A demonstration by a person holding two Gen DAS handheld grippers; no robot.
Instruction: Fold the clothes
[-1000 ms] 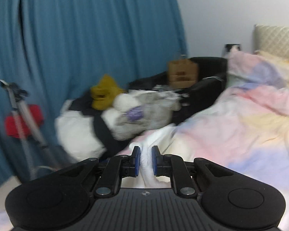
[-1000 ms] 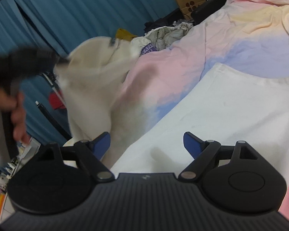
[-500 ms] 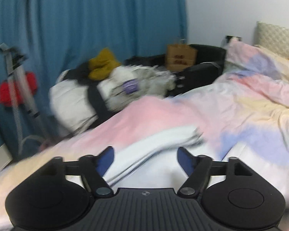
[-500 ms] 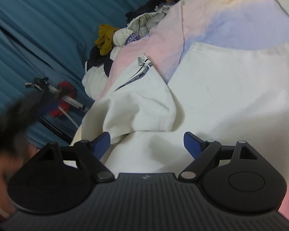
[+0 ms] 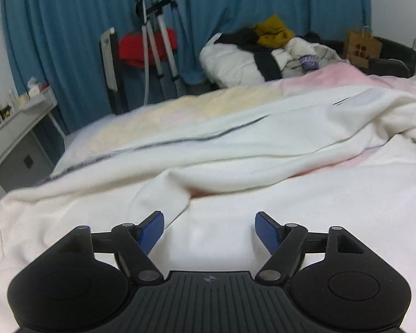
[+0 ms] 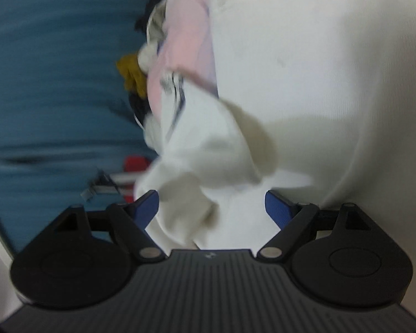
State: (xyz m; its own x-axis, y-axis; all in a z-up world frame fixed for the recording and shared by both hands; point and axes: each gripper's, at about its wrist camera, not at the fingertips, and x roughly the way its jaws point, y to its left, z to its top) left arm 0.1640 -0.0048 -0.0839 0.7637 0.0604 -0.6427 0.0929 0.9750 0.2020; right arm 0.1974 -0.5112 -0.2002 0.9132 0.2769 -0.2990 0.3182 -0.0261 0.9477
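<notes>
A long white garment [image 5: 235,144] with a thin dark stripe lies stretched across the pastel bed cover [image 5: 180,108]. My left gripper [image 5: 209,229] hovers low over its near part. Its jaws are wide but closing, with only flat cloth beneath them, and a folded sleeve end lies by the left pad [image 5: 151,230]. In the blurred, rolled right wrist view, my right gripper [image 6: 212,208] stands open. A bunched white fold [image 6: 208,144] of the garment reaches in between its fingers, unclamped. The garment's flat body [image 6: 319,69] fills the right side.
A pile of clothes [image 5: 263,52] with a mustard piece on top sits beyond the bed. A tripod [image 5: 155,36] and something red [image 5: 136,47] stand against the blue curtain [image 5: 69,14]. A brown paper bag [image 5: 360,47] is at back right, a grey desk [image 5: 16,122] at left.
My left gripper went from shut to open and swung left and down over the white garment. The right gripper rolled sharply and sank toward the bunched fold, its jaws still wide.
</notes>
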